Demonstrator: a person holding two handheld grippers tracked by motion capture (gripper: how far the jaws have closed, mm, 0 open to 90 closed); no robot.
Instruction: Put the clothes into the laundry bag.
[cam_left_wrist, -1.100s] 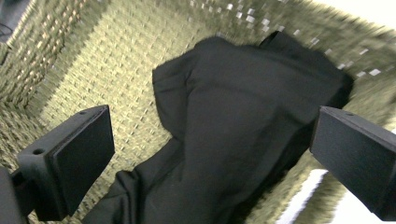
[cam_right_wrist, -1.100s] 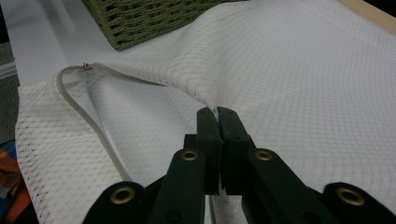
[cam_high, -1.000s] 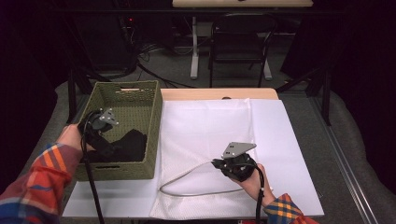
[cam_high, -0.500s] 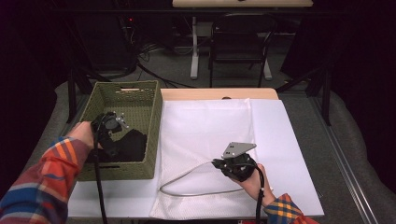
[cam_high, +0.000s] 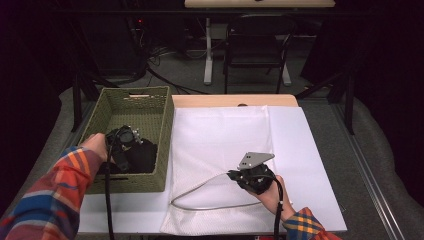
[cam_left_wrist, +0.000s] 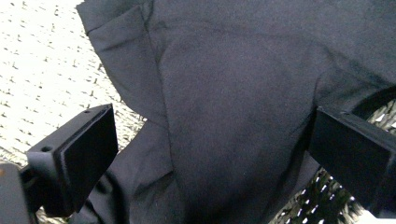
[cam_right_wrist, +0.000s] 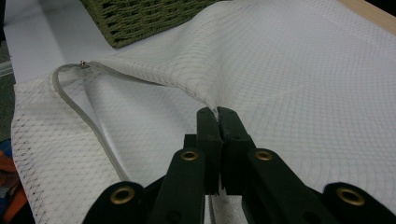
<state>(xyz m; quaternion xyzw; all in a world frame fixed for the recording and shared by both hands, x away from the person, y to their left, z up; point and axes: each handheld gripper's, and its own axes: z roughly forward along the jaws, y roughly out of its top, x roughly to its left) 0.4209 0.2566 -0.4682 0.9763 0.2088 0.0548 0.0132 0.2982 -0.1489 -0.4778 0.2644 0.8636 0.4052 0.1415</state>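
Note:
A black garment (cam_high: 144, 158) lies in the near part of a green woven basket (cam_high: 166, 125). My left gripper (cam_high: 125, 138) is down inside the basket, right over it. In the left gripper view the left gripper (cam_left_wrist: 215, 140) is open, its jaws spread wide to either side of the dark cloth (cam_left_wrist: 233, 102). A white mesh bag (cam_high: 225, 132) lies flat on the table. My right gripper (cam_high: 236, 175) is shut on the bag's upper layer (cam_right_wrist: 303, 70) and lifts it, so the zip-edged mouth (cam_right_wrist: 77, 105) gapes toward the basket.
A white board (cam_high: 310, 165) covers the tabletop under the bag, with a wooden strip (cam_high: 235, 100) at its far edge. The basket's corner (cam_right_wrist: 140, 18) stands close beyond the bag's mouth. Chairs and cables sit on the dark floor behind the table.
My left gripper has turned and dropped deeper into the basket, onto the black garment. The right gripper and the bag have stayed put.

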